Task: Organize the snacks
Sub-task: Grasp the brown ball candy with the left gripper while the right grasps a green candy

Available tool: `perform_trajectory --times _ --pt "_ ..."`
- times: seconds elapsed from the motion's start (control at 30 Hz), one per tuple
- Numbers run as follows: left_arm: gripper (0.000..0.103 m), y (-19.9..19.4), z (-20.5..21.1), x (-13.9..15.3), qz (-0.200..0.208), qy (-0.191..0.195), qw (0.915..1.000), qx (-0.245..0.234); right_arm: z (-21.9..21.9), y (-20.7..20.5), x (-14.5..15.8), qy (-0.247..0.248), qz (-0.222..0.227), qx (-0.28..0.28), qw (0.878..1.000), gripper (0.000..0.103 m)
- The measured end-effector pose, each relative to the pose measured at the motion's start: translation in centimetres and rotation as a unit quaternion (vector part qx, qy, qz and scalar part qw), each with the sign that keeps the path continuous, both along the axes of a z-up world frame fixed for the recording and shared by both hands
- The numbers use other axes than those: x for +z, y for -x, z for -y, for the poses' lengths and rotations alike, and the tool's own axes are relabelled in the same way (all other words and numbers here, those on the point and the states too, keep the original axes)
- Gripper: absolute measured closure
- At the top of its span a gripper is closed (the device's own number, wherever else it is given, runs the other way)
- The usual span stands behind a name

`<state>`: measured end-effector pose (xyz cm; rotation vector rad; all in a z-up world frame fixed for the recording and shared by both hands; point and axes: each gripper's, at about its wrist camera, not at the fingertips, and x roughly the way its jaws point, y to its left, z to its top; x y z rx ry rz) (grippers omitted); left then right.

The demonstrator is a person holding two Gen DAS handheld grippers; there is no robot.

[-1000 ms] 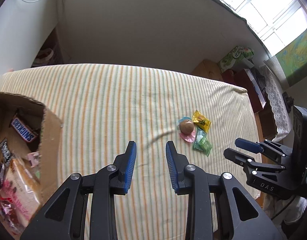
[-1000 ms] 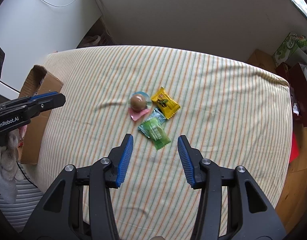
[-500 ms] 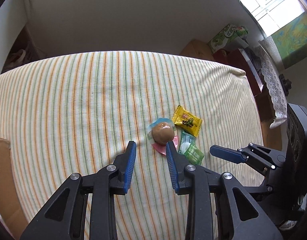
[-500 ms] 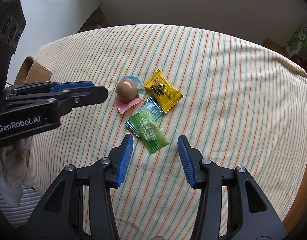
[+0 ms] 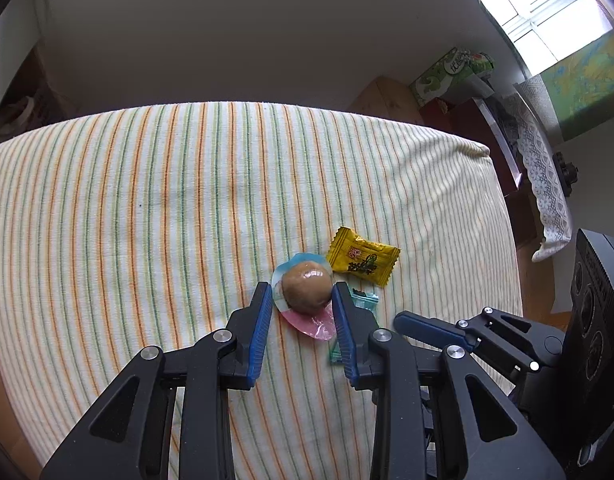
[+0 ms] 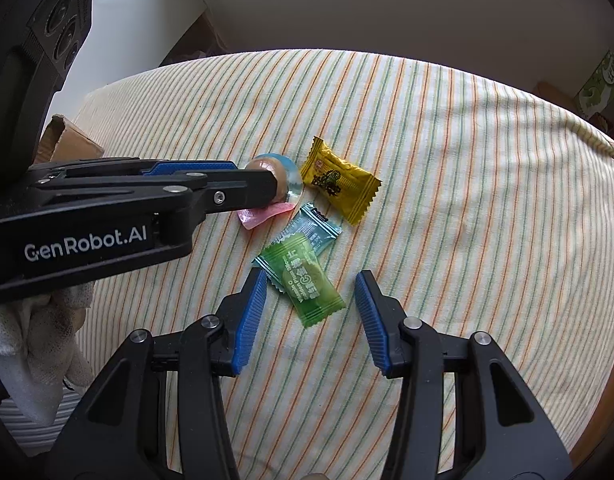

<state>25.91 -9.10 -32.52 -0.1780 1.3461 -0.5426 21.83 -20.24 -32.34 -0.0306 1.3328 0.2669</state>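
Grab step, left side: left gripper [image 5: 303, 296] sits low over the striped cloth [image 5: 147, 208] w/ its blue pads either side of the round brown sweet [image 5: 307, 286], which lies on the cloth mid-table on its pink-and-blue wrapper. Jaws spread, bracketing it close, maybe grazing the right pad, but not pinching yet by the look of it. Right gripper [image 6: 309, 294] also spread wide, hovering just near of the green packet [image 6: 307, 282], nothing held. Teal packet [image 6: 315, 230] lies partly under the green one, yellow packet [image 6: 337, 180] just right of the sweet and a bit farther off. Corner of the cardboard box [image 6: 67, 142] shows far left in the right wrist view, so prob. the drop spot. Next move, I'd say: close left jaws square on the ball, not the loose wrapper edge; it's round and glossy so could squirt out. Then lift clear w/o dragging the neighbours and carry left to the box.
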Motion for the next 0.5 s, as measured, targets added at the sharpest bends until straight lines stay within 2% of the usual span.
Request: perform_trajectory --times 0.33,0.5 --pt "0.074 -0.7 0.7 -0.3 -0.004 0.004 1.0 0.003 -1.0 -0.7 -0.4 0.002 0.001 0.007 1.0 0.055" --pt "0.074 -0.7 0.8 -0.2 0.003 0.0 1.0 0.001 0.0 -0.5 -0.4 0.004 0.001 0.002 1.0 0.071"
